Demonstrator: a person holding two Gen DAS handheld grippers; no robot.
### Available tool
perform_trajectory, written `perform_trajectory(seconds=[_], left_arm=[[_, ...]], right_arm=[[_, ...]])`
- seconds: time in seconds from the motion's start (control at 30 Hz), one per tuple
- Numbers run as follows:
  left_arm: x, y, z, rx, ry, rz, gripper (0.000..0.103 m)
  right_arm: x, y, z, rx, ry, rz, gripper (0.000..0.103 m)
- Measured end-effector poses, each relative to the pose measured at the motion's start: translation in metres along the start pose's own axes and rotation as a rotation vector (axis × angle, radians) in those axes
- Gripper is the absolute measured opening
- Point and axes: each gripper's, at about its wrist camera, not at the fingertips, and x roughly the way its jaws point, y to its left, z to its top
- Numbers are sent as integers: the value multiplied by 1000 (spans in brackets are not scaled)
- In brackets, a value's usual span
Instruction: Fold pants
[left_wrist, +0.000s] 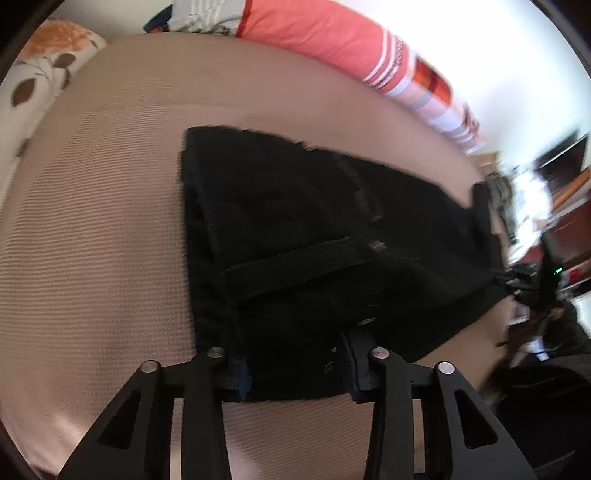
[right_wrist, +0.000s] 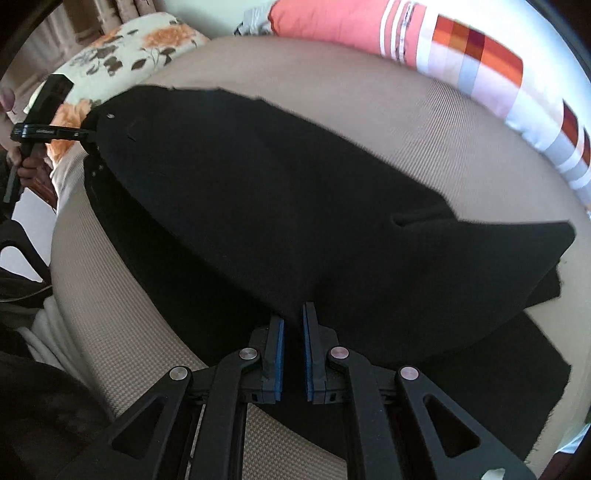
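Black pants (left_wrist: 295, 236) lie on a beige bed cover (left_wrist: 92, 258), folded lengthwise, waistband toward the left gripper. My left gripper (left_wrist: 297, 365) has its jaws wide apart around the waistband end, cloth between them. In the right wrist view the pants (right_wrist: 295, 206) stretch across the bed, with a raised fold running from the left gripper (right_wrist: 88, 133) at far left to my right gripper (right_wrist: 293, 332). The right jaws are nearly closed on a ridge of the black cloth.
A coral and striped pillow (left_wrist: 332, 40) and a floral pillow (right_wrist: 147, 44) lie along the far side of the bed. The bed edge and dark furniture (left_wrist: 554, 258) are at the right of the left wrist view.
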Motion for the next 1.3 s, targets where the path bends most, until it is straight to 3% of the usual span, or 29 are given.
perform_trajectory(seconds=[0.13,0.37,0.47,0.6,0.77,0.87,1.03,1.07,1.1,1.2,1.3], left_arm=[[-10,5,-12,-8,16,53,64],[-44,2,-21,24,-26,128,66],[-61,20,-26,-116,-60,93,65],[-82,24,-29,-312,-151,-13,65],[-67,12,-31,-553,-111,-112,64],[-49,13,-35,-648,-67,-140,59],[-26,19,-39,-724,-25,-68,54],[-22,20,-40,-737,-20,-68,48],[-18,20,-39,-735,-21,-67,36],[-18,14,-33,-688,-43,-45,22],[-34,-1,-16,-567,-102,-25,19]], right_arm=[[14,0,-1,5,30,-5,7],[20,1,-1,15,28,-9,8],[22,1,0,16,20,-11,9],[20,2,-1,17,11,-15,10],[20,4,-11,25,-2,-17,10],[20,3,-13,28,-7,-17,10],[20,6,-10,30,-12,-21,10],[19,6,-10,32,-14,-22,10],[19,6,-11,35,-17,-23,10],[14,6,-13,47,-31,-29,10],[-2,8,-16,58,-49,-45,9]])
